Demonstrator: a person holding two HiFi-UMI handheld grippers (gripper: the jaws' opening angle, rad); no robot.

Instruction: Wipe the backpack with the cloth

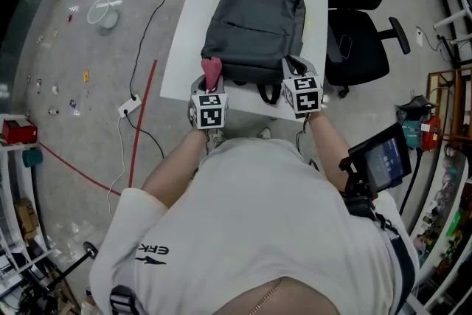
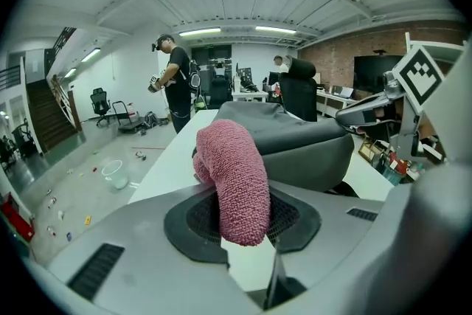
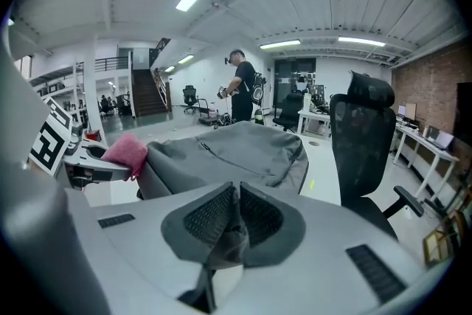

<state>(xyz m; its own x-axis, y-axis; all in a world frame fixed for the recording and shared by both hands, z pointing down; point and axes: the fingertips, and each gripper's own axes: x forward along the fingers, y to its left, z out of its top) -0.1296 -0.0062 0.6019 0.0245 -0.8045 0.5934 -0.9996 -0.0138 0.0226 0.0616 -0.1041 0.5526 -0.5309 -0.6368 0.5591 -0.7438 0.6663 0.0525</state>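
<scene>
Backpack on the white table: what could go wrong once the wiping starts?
1. The left gripper grips the cloth with most of it sticking out loose, so wiping pressure might pull it free.
2. The right gripper is shut on only a thin fold of the backpack. That fold may slip out, and the backpack could then slide on the table, whose near edge is close.

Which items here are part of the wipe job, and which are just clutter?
In the job: backpack; pink cloth in left gripper; right gripper clamping the backpack's edge.
Lying about: office chair; floor tub; power strip.
</scene>
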